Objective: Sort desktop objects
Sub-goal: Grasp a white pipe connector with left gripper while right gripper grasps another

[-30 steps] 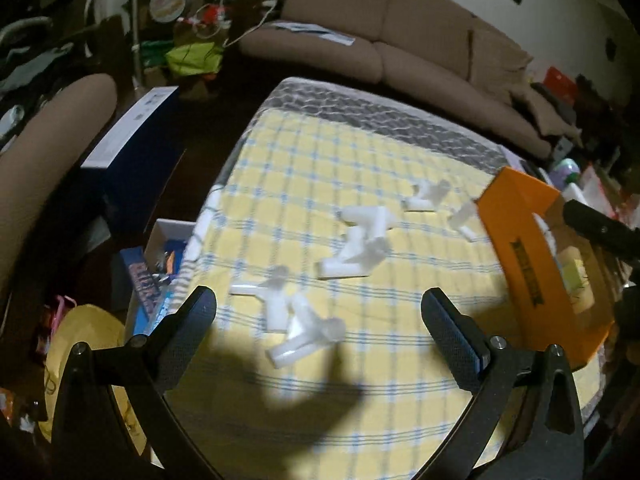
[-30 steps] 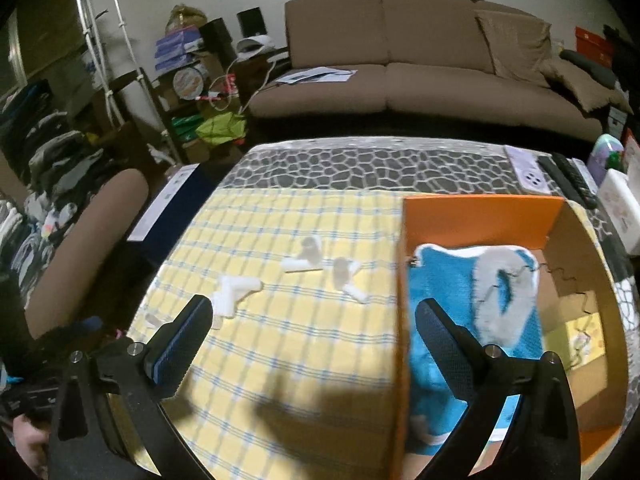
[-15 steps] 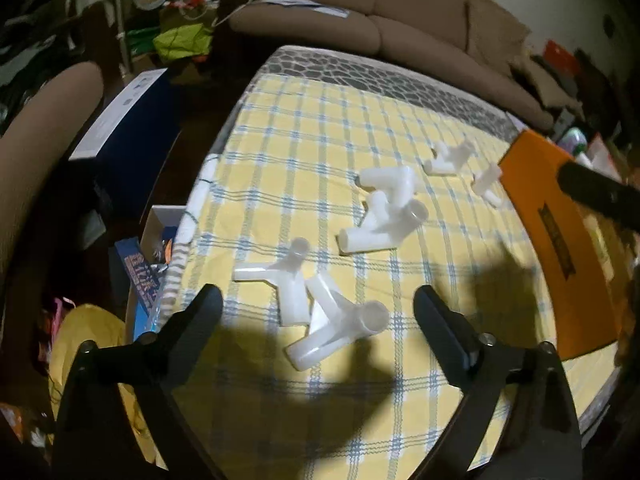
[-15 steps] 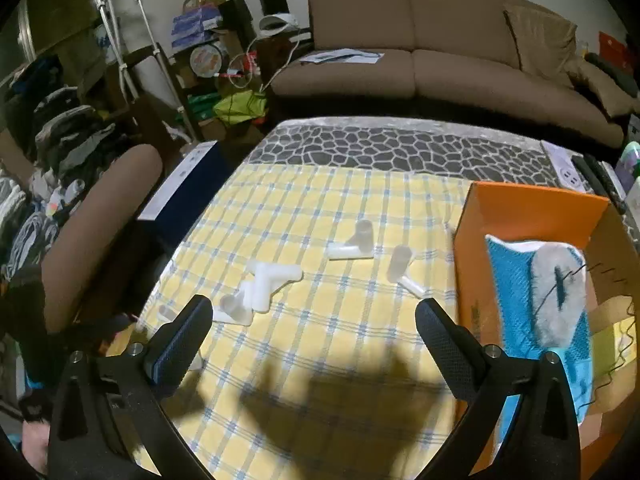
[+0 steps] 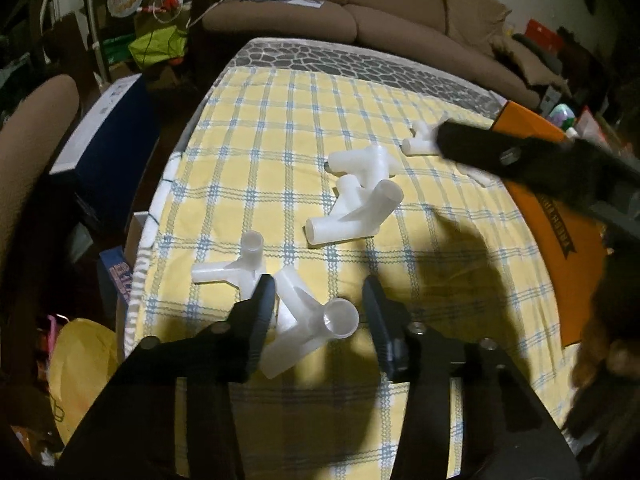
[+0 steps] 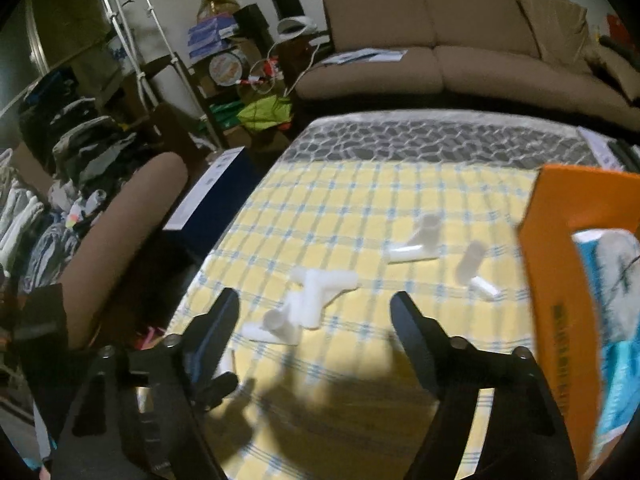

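Observation:
Several white plastic pipe connectors lie on the yellow checked tablecloth (image 5: 280, 128). My left gripper (image 5: 318, 304) is open, its jaws on either side of the nearest white connector (image 5: 316, 328), with space on both sides. A second connector (image 5: 236, 268) touches it on the left. A larger pair of connectors (image 5: 360, 208) lies further in. My right gripper (image 6: 314, 316) is open and empty, above the cloth near that pair (image 6: 312, 300). Its finger (image 5: 500, 152) crosses the left wrist view. Two more connectors (image 6: 420, 244) lie by the orange box (image 6: 560, 280).
The orange box (image 5: 560, 216) stands at the table's right and holds blue and white cloth (image 6: 616, 300). A brown sofa (image 6: 460, 52) is behind the table. A dark blue box (image 5: 104, 140) and an armchair (image 6: 120, 232) stand off the left edge.
My left gripper has come down and forward around the nearest connector, and its jaws have narrowed. My right gripper has swung left, away from the orange box toward the connectors.

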